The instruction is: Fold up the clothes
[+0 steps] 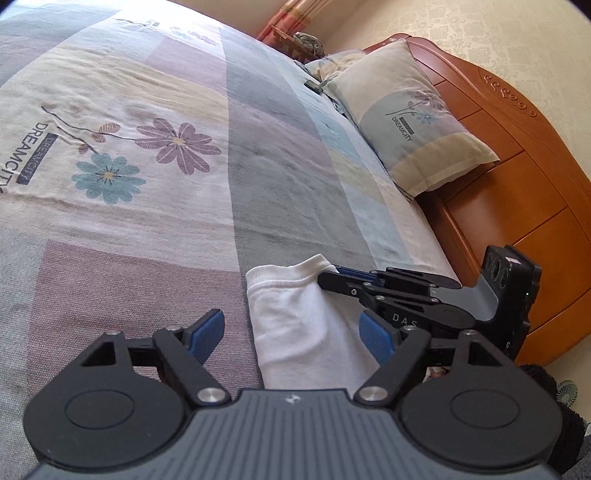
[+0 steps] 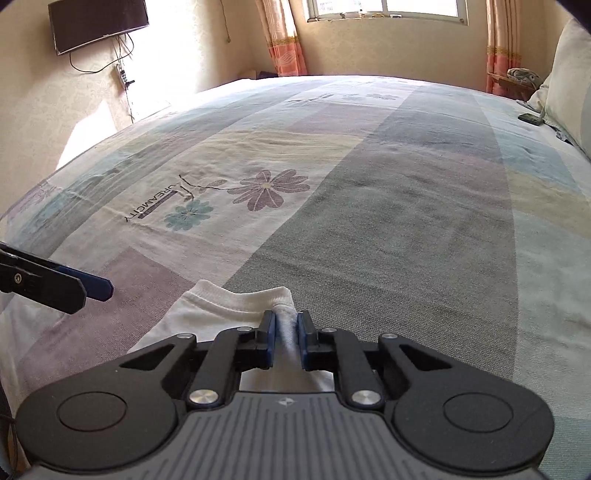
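- My right gripper (image 2: 285, 339) is nipped onto a bunched ridge of the white shirt (image 2: 221, 314); its blue pads (image 2: 271, 343) press the cloth from both sides with only that fold between them.
- In my left view the right gripper (image 1: 332, 278) comes in from the right, lying flat, its tips at the shirt's (image 1: 295, 325) ribbed edge.
- My left gripper (image 1: 291, 336) is spread wide and holds nothing. The shirt lies under the gap, nearer the right-hand pad (image 1: 376, 338); I cannot tell if that pad touches it.
- From the right view I see the left gripper's fingers (image 2: 74, 284) entering from the left edge, over the sheet, just beside the shirt and apart from it.
- The shirt sits on the bed (image 1: 147, 221) at its near edge, on the mauve and grey bands of the sheet. It is partly gathered, with the ribbed hem or neck edge turned up towards the far side.
- The sheet shows a flower print (image 2: 266, 190) with the word DREAMCITY, well beyond the shirt.
- A pillow (image 1: 410, 118) leans on the wooden headboard (image 1: 517, 166) on my right.
- A small dark object (image 2: 532, 119) lies on the sheet near the pillow; too small to tell what.
- A screen (image 2: 98, 22) hangs on the far wall at left, and a window (image 2: 388, 9) with curtains (image 2: 284, 40) faces me.
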A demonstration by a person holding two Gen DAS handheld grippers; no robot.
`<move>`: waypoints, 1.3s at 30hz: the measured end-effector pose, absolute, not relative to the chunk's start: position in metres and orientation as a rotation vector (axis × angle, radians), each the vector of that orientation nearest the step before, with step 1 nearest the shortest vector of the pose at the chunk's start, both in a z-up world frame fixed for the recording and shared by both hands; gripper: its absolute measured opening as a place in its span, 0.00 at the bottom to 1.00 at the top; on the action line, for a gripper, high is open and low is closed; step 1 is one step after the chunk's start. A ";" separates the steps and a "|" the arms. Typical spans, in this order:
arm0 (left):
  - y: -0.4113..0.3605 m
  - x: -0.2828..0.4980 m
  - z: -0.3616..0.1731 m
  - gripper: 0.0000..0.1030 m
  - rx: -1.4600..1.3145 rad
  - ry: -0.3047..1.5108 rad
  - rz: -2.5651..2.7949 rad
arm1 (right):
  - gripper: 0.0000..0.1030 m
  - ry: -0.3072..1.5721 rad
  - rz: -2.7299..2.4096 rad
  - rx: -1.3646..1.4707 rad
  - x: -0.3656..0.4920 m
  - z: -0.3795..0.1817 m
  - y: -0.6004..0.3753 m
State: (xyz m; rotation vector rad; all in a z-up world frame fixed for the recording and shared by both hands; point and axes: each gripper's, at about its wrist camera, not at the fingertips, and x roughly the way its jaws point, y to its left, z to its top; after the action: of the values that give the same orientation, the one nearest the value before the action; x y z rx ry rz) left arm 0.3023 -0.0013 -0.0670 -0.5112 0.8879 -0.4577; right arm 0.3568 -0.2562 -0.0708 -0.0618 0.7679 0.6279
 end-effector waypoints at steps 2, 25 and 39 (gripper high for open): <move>-0.001 0.301 -0.067 0.77 -0.519 0.887 -0.458 | 0.17 0.767 0.644 -0.074 0.361 -0.074 -0.253; 0.014 0.304 -0.042 0.78 -0.504 0.809 -0.445 | 0.56 0.800 0.737 -0.047 0.303 -0.068 -0.195; -0.077 0.325 -0.082 0.78 -0.423 0.973 -0.747 | 0.55 0.841 0.343 0.112 0.228 -0.056 -0.325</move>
State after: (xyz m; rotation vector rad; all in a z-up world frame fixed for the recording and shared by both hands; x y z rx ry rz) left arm 0.3248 -0.0772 -0.0822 -0.4227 0.9731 -0.7475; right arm 0.2280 -0.3250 -0.0558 0.1120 0.8407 0.3426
